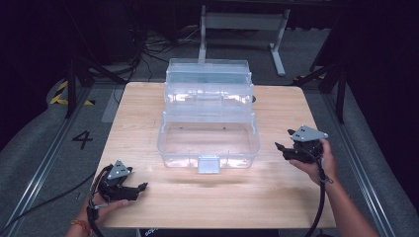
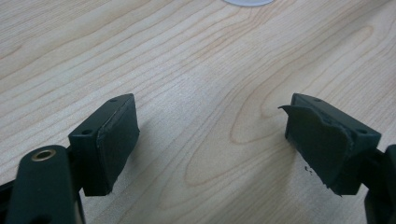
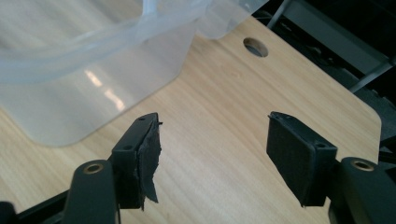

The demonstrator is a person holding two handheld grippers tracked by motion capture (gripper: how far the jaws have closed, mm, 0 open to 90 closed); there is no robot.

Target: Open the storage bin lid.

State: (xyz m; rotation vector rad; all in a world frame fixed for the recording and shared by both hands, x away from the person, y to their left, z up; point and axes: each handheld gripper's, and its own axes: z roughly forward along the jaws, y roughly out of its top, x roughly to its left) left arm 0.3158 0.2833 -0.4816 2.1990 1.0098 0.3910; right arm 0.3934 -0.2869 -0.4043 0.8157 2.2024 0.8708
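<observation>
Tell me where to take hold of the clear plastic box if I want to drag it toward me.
Probably the front latch tab: it juts from the middle of the clear plastic box toward you, offering a flat, thin piece. Come from the near side, low over the wooden table, with the open right tongs. The smooth, wide walls look harder to pinch.

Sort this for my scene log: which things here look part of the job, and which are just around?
Likely the job:
clear plastic box, open
left gripper, jaws apart
right gripper, jaws apart

Just around:
wooden table
metal stand behind it
floor cables
</observation>
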